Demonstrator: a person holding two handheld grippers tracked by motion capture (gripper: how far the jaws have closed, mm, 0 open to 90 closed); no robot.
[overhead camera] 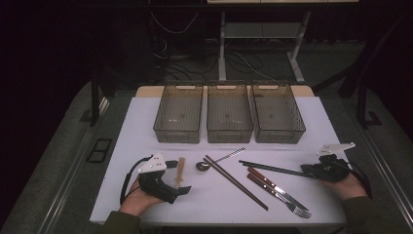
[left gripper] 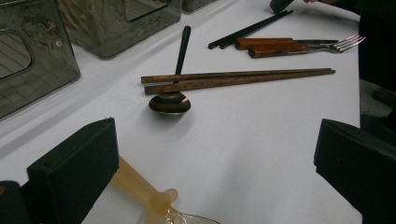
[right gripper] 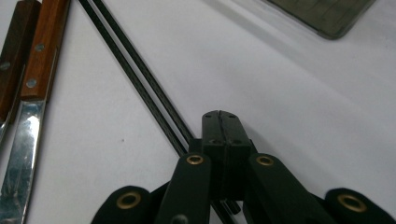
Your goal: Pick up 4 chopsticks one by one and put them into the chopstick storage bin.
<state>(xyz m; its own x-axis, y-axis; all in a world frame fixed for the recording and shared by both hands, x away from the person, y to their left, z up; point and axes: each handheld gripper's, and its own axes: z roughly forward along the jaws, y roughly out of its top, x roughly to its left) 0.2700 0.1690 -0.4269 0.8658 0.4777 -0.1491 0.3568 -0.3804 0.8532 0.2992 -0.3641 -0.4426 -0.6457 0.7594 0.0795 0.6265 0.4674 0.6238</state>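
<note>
My left gripper [overhead camera: 179, 177] rests at the front left of the white table [overhead camera: 146, 122], and its jaws stand wide apart [left gripper: 215, 144]. A pale wooden spoon [overhead camera: 181, 169] lies between them, its handle [left gripper: 140, 189] running under the left jaw, and neither pad presses on it. At the right, my right gripper [overhead camera: 306, 169] is shut, pads pressed together [right gripper: 220, 116] with nothing seen between them. It sits over the near end of a pair of black chopsticks [right gripper: 135, 74], which run out to the left [overhead camera: 272, 168].
A black spoon [left gripper: 169, 102] lies under a pair of brown chopsticks [left gripper: 238, 78] in the table's middle. A wooden-handled knife and fork [overhead camera: 277, 190] lie front right. Three clear bins [overhead camera: 178, 132] [overhead camera: 229, 132] [overhead camera: 280, 134] stand in a row at the back.
</note>
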